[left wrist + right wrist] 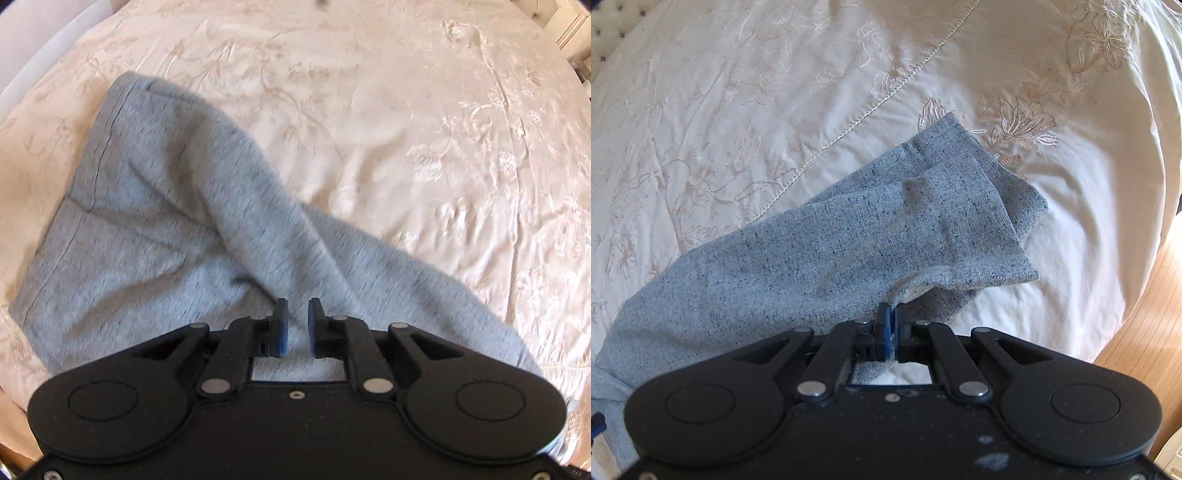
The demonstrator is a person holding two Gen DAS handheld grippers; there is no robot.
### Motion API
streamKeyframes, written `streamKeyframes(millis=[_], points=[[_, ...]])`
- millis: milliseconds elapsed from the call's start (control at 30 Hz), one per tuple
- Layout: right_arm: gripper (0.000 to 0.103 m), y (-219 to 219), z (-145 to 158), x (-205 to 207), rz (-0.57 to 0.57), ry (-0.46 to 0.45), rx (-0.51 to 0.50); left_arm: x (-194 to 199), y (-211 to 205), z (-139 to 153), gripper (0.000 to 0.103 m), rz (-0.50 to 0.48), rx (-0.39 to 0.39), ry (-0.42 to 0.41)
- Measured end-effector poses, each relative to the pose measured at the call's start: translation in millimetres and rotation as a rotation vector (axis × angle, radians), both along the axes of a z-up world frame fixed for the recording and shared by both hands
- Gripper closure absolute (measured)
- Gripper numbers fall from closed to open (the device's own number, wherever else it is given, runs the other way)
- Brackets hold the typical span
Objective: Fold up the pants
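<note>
We have the grey pants (155, 221) lying on the bedspread (406, 129), legs doubled over each other near its edge. Our right gripper (890, 317) pinches a leg cuff; our left gripper (297, 325) hovers apart, empty. Cross-folds remain.

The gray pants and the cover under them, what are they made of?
The pants look like soft knit or woven cloth, matte, gray with dark flecks; it droops in loose folds. The bed cover looks like smooth cotton or satin with a slight sheen, wrinkled, with stitched flowers. The exact fibers cannot be told.
</note>
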State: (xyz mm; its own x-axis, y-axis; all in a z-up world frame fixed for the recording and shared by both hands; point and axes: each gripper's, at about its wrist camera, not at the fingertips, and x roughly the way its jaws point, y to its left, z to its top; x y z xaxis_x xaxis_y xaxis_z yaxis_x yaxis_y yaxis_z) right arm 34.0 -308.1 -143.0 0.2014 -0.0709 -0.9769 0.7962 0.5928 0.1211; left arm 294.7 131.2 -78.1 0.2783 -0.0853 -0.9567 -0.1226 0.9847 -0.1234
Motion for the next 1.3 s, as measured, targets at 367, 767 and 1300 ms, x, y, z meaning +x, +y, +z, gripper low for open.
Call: streamKeyframes(millis=[367,767,1300], points=[[0.101,-1.7,-4.5,-3.4,-0.016,-0.011,0.028,61.8,-19.1,-33.5,0.082,0.009,0.214,0.103],[0.101,-1.2,-6.7,3.0,-0.004,-0.003,0.035,73.8,-26.9,-34.8,0.060,-0.015,0.267,0.122],[0.101,-11.5,13.1,16.4,-0.038,-0.076,0.036,55.4,6.2,10.4,0.100,0.087,0.067,-0.070]])
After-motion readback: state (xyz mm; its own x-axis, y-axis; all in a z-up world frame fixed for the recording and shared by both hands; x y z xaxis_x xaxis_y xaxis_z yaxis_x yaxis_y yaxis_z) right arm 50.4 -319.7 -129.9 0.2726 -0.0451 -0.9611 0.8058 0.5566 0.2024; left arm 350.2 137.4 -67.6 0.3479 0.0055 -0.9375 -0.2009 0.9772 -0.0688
